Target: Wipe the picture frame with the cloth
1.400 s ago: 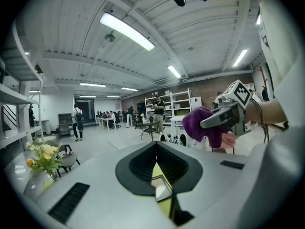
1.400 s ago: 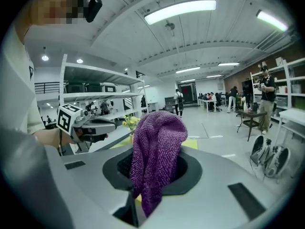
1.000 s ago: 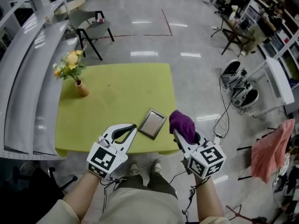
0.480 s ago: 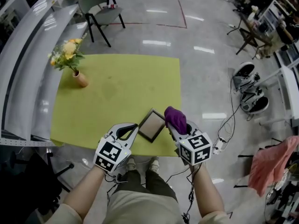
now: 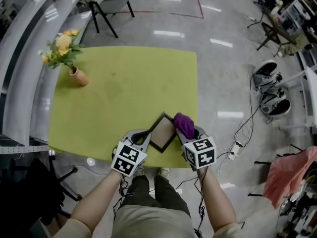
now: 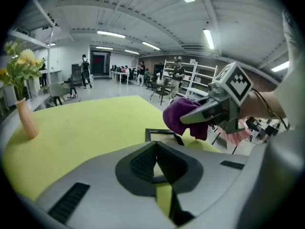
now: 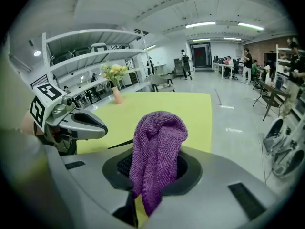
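Wiping looks barely begun. The purple cloth (image 5: 184, 124), pinched in the right tongs (image 5: 187, 133), sits at the right edge of the picture frame (image 5: 161, 133), touching or just above it. The left tongs (image 5: 144, 135), pressed together, meet the frame's left edge. The frame lies at the near edge of the worktop (image 5: 124, 83). A flower vase (image 5: 78, 76) stands well away from the frame, and nothing blocks the wipe.

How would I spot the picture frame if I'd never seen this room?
Find the big yellow-green table. At its near edge, just left of the purple cloth, is the picture frame. It is the only flat, dark-edged rectangle; the flower vase stands at the far left corner.
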The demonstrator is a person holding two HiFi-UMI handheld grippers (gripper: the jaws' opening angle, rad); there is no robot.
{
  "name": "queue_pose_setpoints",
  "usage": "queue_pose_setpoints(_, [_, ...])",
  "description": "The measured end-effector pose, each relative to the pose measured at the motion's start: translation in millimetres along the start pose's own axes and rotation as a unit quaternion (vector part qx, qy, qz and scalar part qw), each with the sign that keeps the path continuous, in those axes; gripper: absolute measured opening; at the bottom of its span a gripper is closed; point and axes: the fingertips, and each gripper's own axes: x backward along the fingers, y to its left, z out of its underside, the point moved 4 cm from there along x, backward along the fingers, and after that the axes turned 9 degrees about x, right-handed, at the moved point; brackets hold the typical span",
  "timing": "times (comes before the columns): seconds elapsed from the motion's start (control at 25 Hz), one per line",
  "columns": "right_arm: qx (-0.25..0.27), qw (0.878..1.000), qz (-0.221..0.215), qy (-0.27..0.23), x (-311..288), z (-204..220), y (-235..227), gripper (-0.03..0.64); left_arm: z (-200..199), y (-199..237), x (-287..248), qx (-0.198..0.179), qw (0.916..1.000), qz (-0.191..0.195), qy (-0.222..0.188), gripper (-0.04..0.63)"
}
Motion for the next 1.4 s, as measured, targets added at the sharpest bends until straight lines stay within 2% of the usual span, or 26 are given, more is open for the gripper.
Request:
queue_pose_setpoints(0.4, [-0.004,0.999,0.0,0.041,-23.3,32.7,3.7,0.089,42.9,8.7,-32.1,0.007,0.9965,0.016,0.082,0.008])
queue_pose_setpoints(0.64, [0.0,0.999,-0.016,0.042,-28.8,42.8,25.9,0.089,46.9,10.3,-34.5,0.021,0.9972,0.019,0.069,0.006])
queue_pose_setpoints(0.84, [0.023,0.996,-0.059,0.06,-26.5,51.0,69.2,0.089,48.2,13.0,-34.9,0.042,0.9966,0.023,0.067,0.006])
queue_pose_setpoints(1.0, [0.036,0.991,-0.109,0.071,-24.6,58.7,111.2,0.089,50.2,12.9,-35.5,0.044,0.9963,0.029,0.068,0.006])
queue_pose_setpoints(1.08, [0.028,0.987,-0.138,0.074,-23.4,61.3,125.8,0.089,49.7,13.1,-35.0,0.048,0.996,0.032,0.068,0.006])
queue_pose_setpoints(1.2, [-0.016,0.982,-0.178,0.065,-17.2,59.2,128.0,0.089,48.5,13.6,-35.9,0.054,0.9957,0.034,0.068,0.006])
queue_pose_setpoints(1.28, [-0.034,0.985,-0.162,0.049,-10.1,51.5,110.8,0.089,48.6,14.1,-35.7,0.058,0.9954,0.036,0.068,0.006])
queue_pose_setpoints(1.4, [-0.046,0.995,-0.083,0.021,-1.0,32.6,64.0,0.087,50.0,12.4,-34.4,0.07,0.9948,0.042,0.061,0.006])
